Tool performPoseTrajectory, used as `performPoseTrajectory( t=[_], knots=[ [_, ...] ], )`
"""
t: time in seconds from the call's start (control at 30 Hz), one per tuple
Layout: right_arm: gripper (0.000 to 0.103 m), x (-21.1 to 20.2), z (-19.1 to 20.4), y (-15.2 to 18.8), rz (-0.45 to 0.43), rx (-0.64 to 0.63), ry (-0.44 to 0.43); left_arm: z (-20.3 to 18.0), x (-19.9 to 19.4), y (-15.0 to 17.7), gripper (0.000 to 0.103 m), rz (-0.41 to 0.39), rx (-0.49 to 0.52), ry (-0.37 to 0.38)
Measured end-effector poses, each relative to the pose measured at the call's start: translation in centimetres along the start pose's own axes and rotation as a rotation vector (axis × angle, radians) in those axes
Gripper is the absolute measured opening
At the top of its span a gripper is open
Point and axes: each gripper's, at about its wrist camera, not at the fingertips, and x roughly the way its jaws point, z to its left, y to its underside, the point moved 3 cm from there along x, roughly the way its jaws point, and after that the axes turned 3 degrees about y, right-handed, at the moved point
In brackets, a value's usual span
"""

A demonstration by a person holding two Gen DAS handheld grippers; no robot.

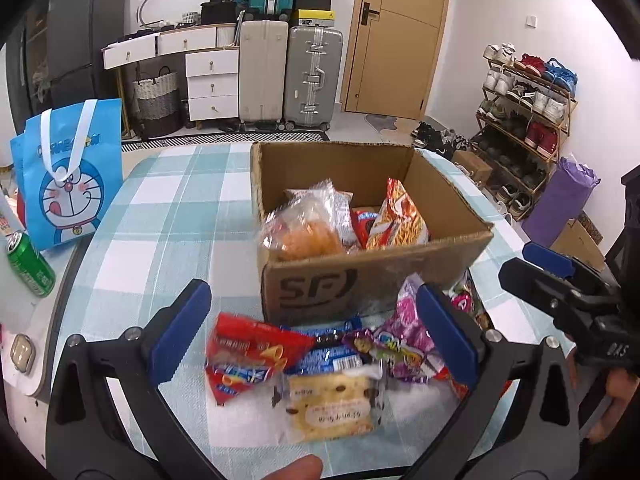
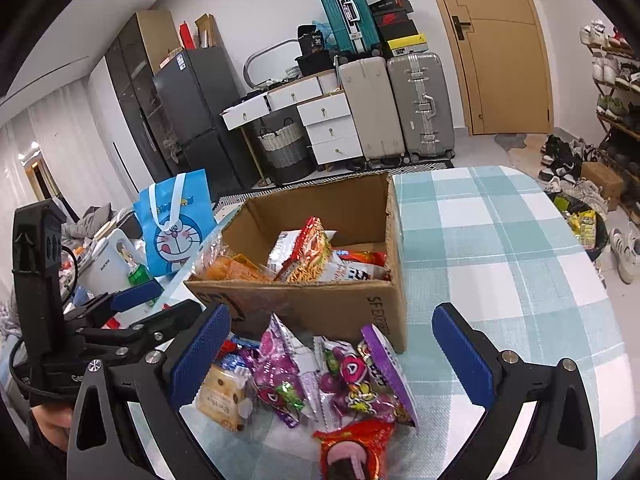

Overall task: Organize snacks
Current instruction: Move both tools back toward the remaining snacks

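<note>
A brown cardboard box (image 1: pixel 376 276) (image 2: pixel 320 300) stands open on the checked tablecloth and holds several snack packs, among them a bun in clear wrap (image 1: pixel 304 236) and a red-orange noodle pack (image 1: pixel 396 216) (image 2: pixel 308 256). In front of it lies a pile of loose snacks: a red pack (image 1: pixel 248 352), a blue bar (image 1: pixel 328 356), a yellow cookie pack (image 1: pixel 332 404) (image 2: pixel 224 400), and purple candy bags (image 1: pixel 404 332) (image 2: pixel 280 368). My left gripper (image 1: pixel 316 344) is open, its fingers either side of the pile. My right gripper (image 2: pixel 336 360) is open over the purple bags, empty.
A blue Doraemon bag (image 1: pixel 68 176) (image 2: pixel 176 220) and a green can (image 1: pixel 30 264) stand at the table's left. A white kettle (image 2: pixel 108 264) is beside them. Suitcases, drawers and a shoe rack (image 1: pixel 524 120) line the room behind. The right gripper shows in the left view (image 1: pixel 560 292).
</note>
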Motion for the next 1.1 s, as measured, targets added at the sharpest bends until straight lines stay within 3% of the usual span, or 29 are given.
performPoseTrajectory(
  t=[0.3,0.57,1.1],
  knots=[
    [0.102,-2.1,-0.6,2.8,0.02,-0.047,0.046,1.4,-2.8,3.1,0.102,-0.009,-0.005,-0.017],
    [0.102,-3.0,-0.3,5.9,0.089,-0.09,0.075,2.6,-4.6,6.4,0.102,0.001,-0.022,-0.012],
    [0.102,-0.3,-0.6,9.4,0.219,-0.111,0.101,2.9,-2.0,8.9,0.102,0.088,-0.011,-0.038]
  ],
)
